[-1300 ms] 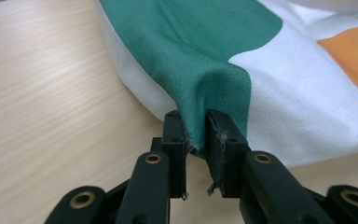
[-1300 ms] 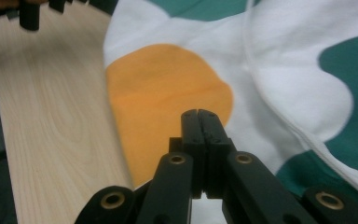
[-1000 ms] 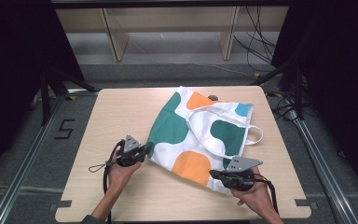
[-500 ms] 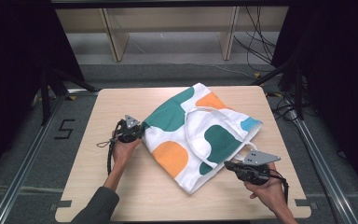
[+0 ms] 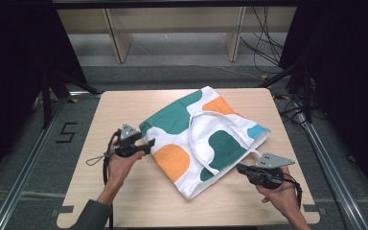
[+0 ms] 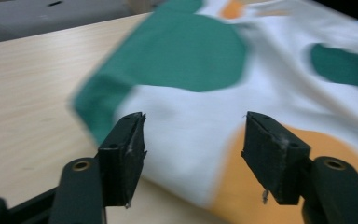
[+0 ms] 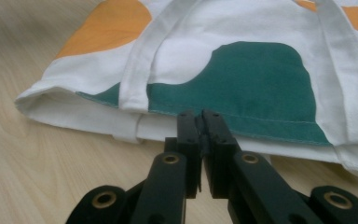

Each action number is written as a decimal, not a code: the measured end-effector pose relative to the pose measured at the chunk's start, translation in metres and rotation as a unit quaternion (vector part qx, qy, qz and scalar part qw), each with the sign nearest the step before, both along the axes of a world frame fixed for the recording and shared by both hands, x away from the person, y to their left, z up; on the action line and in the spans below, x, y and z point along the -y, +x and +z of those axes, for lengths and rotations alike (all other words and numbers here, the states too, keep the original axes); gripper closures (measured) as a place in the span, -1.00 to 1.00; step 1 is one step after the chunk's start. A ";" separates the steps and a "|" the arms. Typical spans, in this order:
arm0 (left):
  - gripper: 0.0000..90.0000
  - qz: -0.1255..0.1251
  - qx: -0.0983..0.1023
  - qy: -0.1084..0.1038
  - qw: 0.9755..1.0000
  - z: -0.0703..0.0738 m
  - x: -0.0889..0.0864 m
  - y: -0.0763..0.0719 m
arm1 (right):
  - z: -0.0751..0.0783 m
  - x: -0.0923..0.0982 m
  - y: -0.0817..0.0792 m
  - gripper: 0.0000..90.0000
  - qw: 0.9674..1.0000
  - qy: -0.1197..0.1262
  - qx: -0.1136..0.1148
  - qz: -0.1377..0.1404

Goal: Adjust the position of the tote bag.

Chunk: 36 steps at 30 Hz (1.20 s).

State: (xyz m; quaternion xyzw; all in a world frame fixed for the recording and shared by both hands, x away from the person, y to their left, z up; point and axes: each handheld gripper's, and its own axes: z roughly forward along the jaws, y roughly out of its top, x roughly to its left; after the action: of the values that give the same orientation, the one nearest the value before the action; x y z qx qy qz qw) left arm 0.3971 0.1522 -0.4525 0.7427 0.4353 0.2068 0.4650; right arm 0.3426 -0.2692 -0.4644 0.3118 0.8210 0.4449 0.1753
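Left hand-held gripper (image 5: pixel 149 144), at 9 o'clock of the tote bag (image 5: pixel 206 139), has just been opening; jaws released, nothing between them. Right hand-held gripper (image 5: pixel 239 168), at 5 o'clock, is clenched beside the bag's hem. Bag lies flat mid-counter (image 5: pixel 124 105).

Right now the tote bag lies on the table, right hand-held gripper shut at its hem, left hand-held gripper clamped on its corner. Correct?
Not quite. The left hand-held gripper is open, not clamped: the left gripper view shows its jaws apart over the tote bag, having just opened. The rest holds.
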 end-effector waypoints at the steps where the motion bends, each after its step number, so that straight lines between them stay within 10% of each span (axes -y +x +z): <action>1: -0.25 -0.039 0.003 0.004 0.999 0.000 0.021 -0.022 | 0.001 0.003 -0.001 0.84 1.000 0.005 -0.011 -0.013; 9: -0.41 -0.125 -0.009 0.043 0.991 -0.017 0.086 -0.081 | 0.001 0.013 -0.001 0.49 0.997 0.020 -0.029 -0.061; 17: -0.41 -0.136 -0.020 0.107 0.985 -0.040 0.112 -0.090 | -0.001 0.012 0.001 0.38 0.997 0.019 -0.035 -0.070; 20: -0.28 -0.125 -0.008 0.106 0.986 -0.046 0.118 -0.091 | -0.002 0.012 0.002 0.35 0.997 0.015 -0.035 -0.071; 22: -0.12 -0.140 0.031 0.181 0.973 -0.050 0.121 -0.085 | -0.003 0.013 0.002 0.34 0.997 0.017 -0.039 -0.069; 26: 0.25 -0.156 0.025 0.179 0.971 -0.054 0.120 -0.086 | -0.003 0.014 0.002 0.34 0.996 0.015 -0.040 -0.075; 27: 0.61 -0.151 0.028 0.169 0.973 -0.055 0.121 -0.087 | -0.002 0.017 0.004 0.34 0.997 0.007 -0.032 -0.072; 28: 0.72 -0.161 0.031 0.190 0.968 -0.051 0.112 -0.086 | -0.002 0.016 0.003 0.34 0.997 0.013 -0.034 -0.075; 32: 0.86 -0.147 0.040 0.199 0.968 -0.044 0.087 -0.088 | -0.001 0.022 0.005 0.35 0.996 0.015 -0.021 -0.082; 36: 0.87 -0.115 0.041 0.168 0.978 -0.041 0.055 -0.088 | 0.002 0.027 0.005 0.35 0.996 0.023 -0.017 -0.088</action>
State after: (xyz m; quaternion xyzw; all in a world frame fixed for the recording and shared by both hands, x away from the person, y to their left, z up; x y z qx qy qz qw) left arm 0.3087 0.0973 -0.4930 0.8462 0.2868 0.2526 0.3713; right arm 0.3474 -0.2960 -0.4627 0.3944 0.7829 0.4410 0.1923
